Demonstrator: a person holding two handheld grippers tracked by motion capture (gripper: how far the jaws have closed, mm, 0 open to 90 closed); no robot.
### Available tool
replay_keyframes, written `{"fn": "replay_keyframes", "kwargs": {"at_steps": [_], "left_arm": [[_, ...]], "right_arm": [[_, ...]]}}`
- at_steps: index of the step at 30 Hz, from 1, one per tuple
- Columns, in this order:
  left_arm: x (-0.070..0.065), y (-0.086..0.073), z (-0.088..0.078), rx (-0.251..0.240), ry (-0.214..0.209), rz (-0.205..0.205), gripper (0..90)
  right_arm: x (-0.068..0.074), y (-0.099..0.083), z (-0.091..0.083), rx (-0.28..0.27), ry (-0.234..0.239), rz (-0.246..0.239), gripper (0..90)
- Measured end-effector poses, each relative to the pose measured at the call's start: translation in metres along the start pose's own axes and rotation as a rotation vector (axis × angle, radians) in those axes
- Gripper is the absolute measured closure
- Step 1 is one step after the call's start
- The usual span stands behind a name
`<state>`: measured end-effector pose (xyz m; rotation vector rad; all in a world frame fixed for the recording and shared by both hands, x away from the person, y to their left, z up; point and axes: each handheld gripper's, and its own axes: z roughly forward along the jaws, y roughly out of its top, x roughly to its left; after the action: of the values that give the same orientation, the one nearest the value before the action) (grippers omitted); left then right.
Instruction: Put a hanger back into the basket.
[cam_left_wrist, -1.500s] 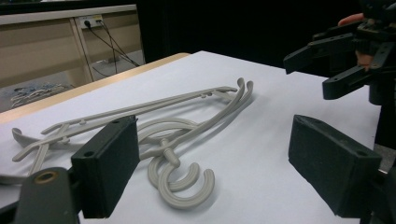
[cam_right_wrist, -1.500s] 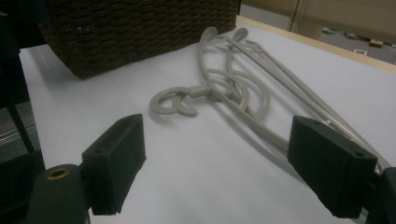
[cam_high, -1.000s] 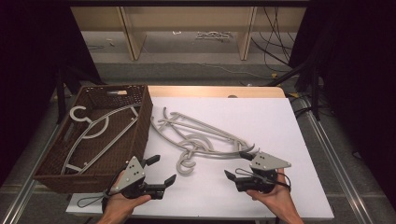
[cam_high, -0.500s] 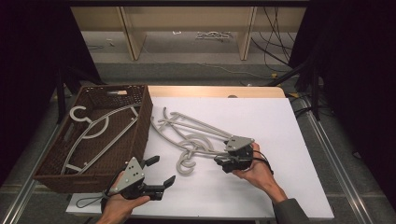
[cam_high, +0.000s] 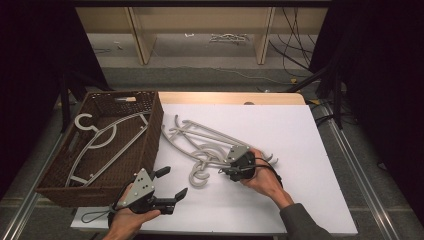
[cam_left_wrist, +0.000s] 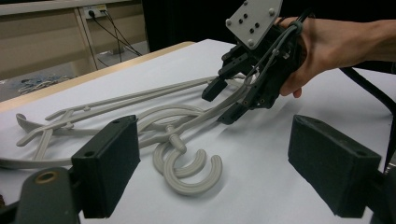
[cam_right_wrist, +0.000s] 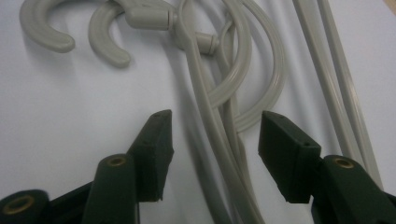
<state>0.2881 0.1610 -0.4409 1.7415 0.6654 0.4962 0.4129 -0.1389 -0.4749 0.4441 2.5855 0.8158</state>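
Observation:
Several grey plastic hangers (cam_high: 200, 137) lie tangled on the white table (cam_high: 300, 150), their hooks (cam_high: 199, 176) toward the front. My right gripper (cam_high: 225, 172) sits low over the pile, one hanger's arm (cam_right_wrist: 205, 93) running between its jaws. Those jaws have just been closing, and in the right gripper view (cam_right_wrist: 217, 123) a gap remains on each side of the arm. My left gripper (cam_high: 172, 182) stands open near the front edge with nothing in it. In the left gripper view (cam_left_wrist: 215, 140) it faces the hooks (cam_left_wrist: 187, 168) and the right gripper (cam_left_wrist: 223, 101).
A brown wicker basket (cam_high: 155, 130) stands at the table's left with two hangers (cam_high: 100, 140) lying in it. Wooden shelving and cables sit on the floor beyond the far edge. Bare white surface stretches to the right of the pile.
My right hand has moved from the table's front right up and leftward to the hanger pile, and its jaws have narrowed around a hanger arm. The left gripper has stayed put.

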Motion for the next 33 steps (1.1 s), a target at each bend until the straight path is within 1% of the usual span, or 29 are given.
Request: {"fn": "replay_keyframes", "kwargs": {"at_steps": [1,3,6,8,10,11,12,14,15,17,22,23,24,25,26,27,28,29,31,32,33], "left_arm": [[0.0003,0.0001,-0.0002,-0.001,0.001,0.005,16.6],[0.0008,0.0001,-0.0005,0.001,-0.001,0.006,16.6],[0.0013,0.0000,-0.0008,0.001,0.001,0.008,16.6],[0.0014,0.0000,-0.0007,0.003,0.001,0.010,16.6],[0.0012,-0.0001,-0.0005,0.005,0.000,0.010,16.6],[0.0009,-0.0003,-0.0002,0.004,-0.002,0.009,16.6],[0.0009,-0.0006,0.0004,0.001,-0.005,0.008,16.6],[0.0008,-0.0007,0.0010,-0.001,-0.011,0.007,16.6],[0.0005,-0.0006,0.0007,0.008,-0.006,0.005,16.5],[0.0006,-0.0011,0.0012,0.016,-0.010,0.012,16.5],[0.0007,-0.0014,0.0015,0.015,-0.013,0.013,16.4],[0.0005,-0.0020,0.0024,0.007,-0.019,0.014,16.4],[0.0000,-0.0020,0.0021,0.016,-0.017,0.025,16.5],[-0.0007,-0.0024,0.0029,0.018,-0.018,0.025,16.5],[-0.0009,-0.0029,0.0043,0.017,-0.027,0.034,16.6],[-0.0013,-0.0027,0.0039,0.028,-0.022,0.039,16.6],[-0.0020,-0.0031,0.0042,0.027,-0.022,0.031,16.6],[-0.0013,-0.0027,0.0040,0.027,-0.021,0.041,16.6],[-0.0005,-0.0028,0.0042,0.015,-0.029,0.037,16.6],[-0.0007,-0.0023,0.0031,0.018,-0.025,0.039,16.7],[-0.0007,-0.0021,0.0030,0.014,-0.026,0.039,16.8]], "right_arm": [[-0.0006,0.0006,0.0014,0.002,0.000,-0.005,50.1],[-0.0012,0.0016,0.0033,0.011,0.002,0.000,50.6],[-0.0027,0.0026,0.0067,0.016,-0.001,-0.003,55.1],[-0.0031,0.0031,0.0081,0.023,0.008,-0.001,57.0],[-0.0035,0.0032,0.0099,0.029,0.001,0.003,58.0],[-0.0041,0.0033,0.0100,0.029,0.005,0.008,59.3],[-0.0050,0.0033,0.0104,0.034,-0.004,0.006,62.9],[-0.0058,0.0032,0.0108,0.033,-0.001,0.008,63.8],[-0.0065,0.0032,0.0111,0.033,0.000,0.008,64.2],[-0.0069,0.0037,0.0111,0.039,0.005,0.013,64.7],[-0.0088,0.0031,0.0102,0.052,0.007,-0.001,70.7],[-0.0093,0.0030,0.0099,0.055,0.005,-0.007,72.7],[-0.0103,0.0030,0.0103,0.054,0.001,-0.016,72.8],[-0.0100,0.0031,0.0098,0.061,0.003,-0.017,73.1],[-0.0100,0.0037,0.0097,0.061,-0.002,-0.031,73.6],[-0.0095,0.0047,0.0090,0.071,-0.005,-0.057,74.5],[-0.0092,0.0051,0.0086,0.073,-0.010,-0.071,74.9],[-0.0090,0.0051,0.0079,0.078,-0.008,-0.076,75.3],[-0.0085,0.0054,0.0064,0.083,-0.007,-0.100,76.4],[-0.0090,0.0062,0.0058,0.078,-0.017,-0.112,77.0],[-0.0095,0.0069,0.0039,0.078,-0.010,-0.121,77.7]]}}
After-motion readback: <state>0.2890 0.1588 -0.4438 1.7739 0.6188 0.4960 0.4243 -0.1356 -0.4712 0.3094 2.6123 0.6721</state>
